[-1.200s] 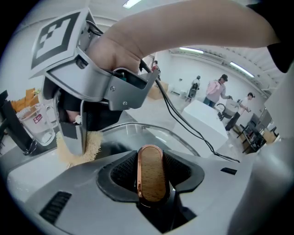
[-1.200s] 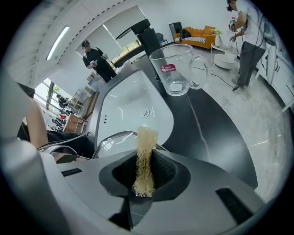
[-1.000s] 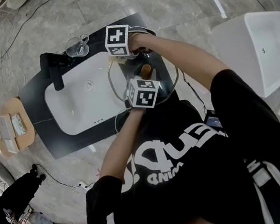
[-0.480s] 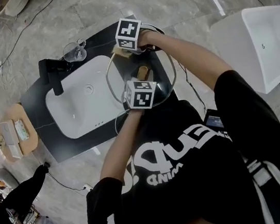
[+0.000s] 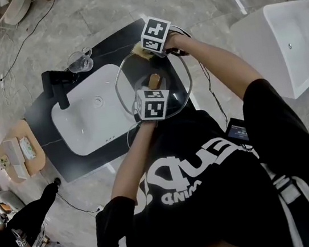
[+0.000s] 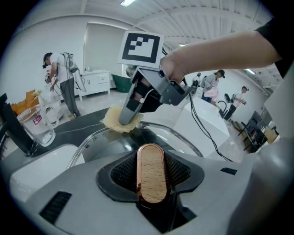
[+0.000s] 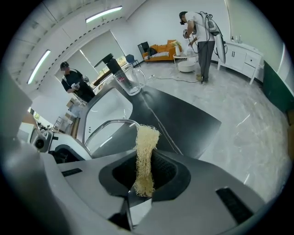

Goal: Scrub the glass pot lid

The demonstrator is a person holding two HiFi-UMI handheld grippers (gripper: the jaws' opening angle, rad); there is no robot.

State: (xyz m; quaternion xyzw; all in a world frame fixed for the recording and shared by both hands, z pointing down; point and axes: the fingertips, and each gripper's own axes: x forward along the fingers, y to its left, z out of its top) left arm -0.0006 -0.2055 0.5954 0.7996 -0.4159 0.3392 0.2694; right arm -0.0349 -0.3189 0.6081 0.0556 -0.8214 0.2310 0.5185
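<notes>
Both are gripping: left fingers (image 6: 120, 173) clamping the wooden knob (image 6: 151, 172), right fingers (image 7: 167, 172) pinching the scrub pad (image 7: 146, 151), now sliding right along the glass lid's (image 5: 175, 91) far rim, extending the scrub.

Spreading out as grey marble floor (image 5: 125, 3) — carrying dark counter (image 5: 39, 117), white tub (image 5: 281, 49), orange sofa (image 7: 161, 51), white cabinet (image 7: 245, 57); glowing overhead from ceiling strip lights (image 7: 104, 13).

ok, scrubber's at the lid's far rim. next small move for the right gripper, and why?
Probably draw the right gripper and its scrubber inward over the glass toward the wooden handle. The scrubber sits at the far rim of the glass pot lid, most of the pane lies nearer, and the left gripper clamps the handle, steadying it.
</notes>
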